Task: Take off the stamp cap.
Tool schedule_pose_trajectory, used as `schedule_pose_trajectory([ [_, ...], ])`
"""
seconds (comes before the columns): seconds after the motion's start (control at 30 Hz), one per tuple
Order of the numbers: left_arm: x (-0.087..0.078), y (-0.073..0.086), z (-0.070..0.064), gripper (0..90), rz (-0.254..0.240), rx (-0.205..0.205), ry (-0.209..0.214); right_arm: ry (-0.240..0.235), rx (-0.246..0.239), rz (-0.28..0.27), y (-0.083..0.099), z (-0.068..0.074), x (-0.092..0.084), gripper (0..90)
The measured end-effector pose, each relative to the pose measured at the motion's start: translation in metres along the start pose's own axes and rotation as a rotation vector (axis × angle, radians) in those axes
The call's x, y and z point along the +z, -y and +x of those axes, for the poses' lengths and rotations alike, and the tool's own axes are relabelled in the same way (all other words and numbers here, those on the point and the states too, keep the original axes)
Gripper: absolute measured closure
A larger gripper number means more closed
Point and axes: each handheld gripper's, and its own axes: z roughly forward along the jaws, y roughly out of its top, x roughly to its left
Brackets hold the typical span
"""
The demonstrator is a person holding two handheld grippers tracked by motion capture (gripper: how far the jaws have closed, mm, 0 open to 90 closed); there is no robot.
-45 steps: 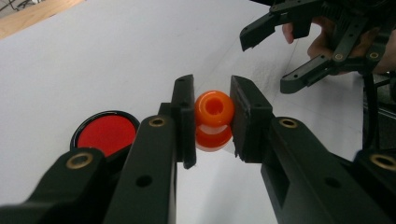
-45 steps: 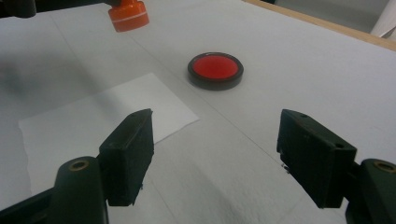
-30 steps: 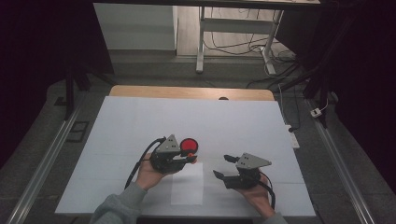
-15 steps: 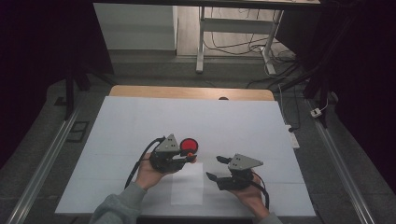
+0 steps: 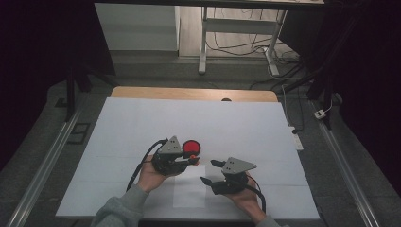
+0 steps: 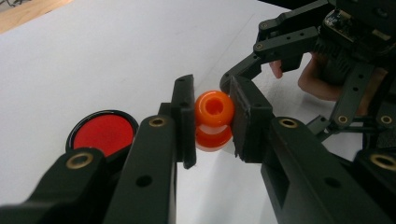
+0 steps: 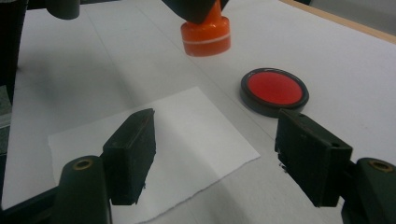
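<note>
My left gripper (image 6: 212, 122) is shut on an orange stamp (image 6: 214, 109), its pads pressing the round knob from both sides. The stamp's base hangs just above the white table; it is also in the right gripper view (image 7: 205, 35). A round red ink pad (image 5: 191, 147) in a black case lies right behind the left gripper (image 5: 193, 162). A small sheet of white paper (image 7: 187, 140) lies flat in front of the stamp. My right gripper (image 5: 208, 171) stands open, low over the paper's right part, and its jaws (image 7: 215, 149) hold nothing.
A white cover (image 5: 142, 123) spreads over the table, with a wooden strip (image 5: 189, 93) at the far edge. Metal rails (image 5: 42, 170) run along both sides. Desk legs and cables (image 5: 236, 47) stand on the floor beyond.
The right gripper has slid a little to the left, toward the paper and the left gripper. The left gripper and the stamp have stayed put.
</note>
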Motion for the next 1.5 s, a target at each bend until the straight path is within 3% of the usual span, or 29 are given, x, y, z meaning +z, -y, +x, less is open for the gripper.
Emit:
schedule_pose_trajectory([
  [0.73,0.003,0.001,0.000,72.7,0.007,0.000,0.003,-0.002,-0.025,-0.022,-0.011,0.007,0.014,31.2],
  [1.5,0.005,0.002,0.000,72.6,0.012,-0.008,0.012,0.029,-0.052,-0.023,-0.020,0.011,0.021,42.9],
])
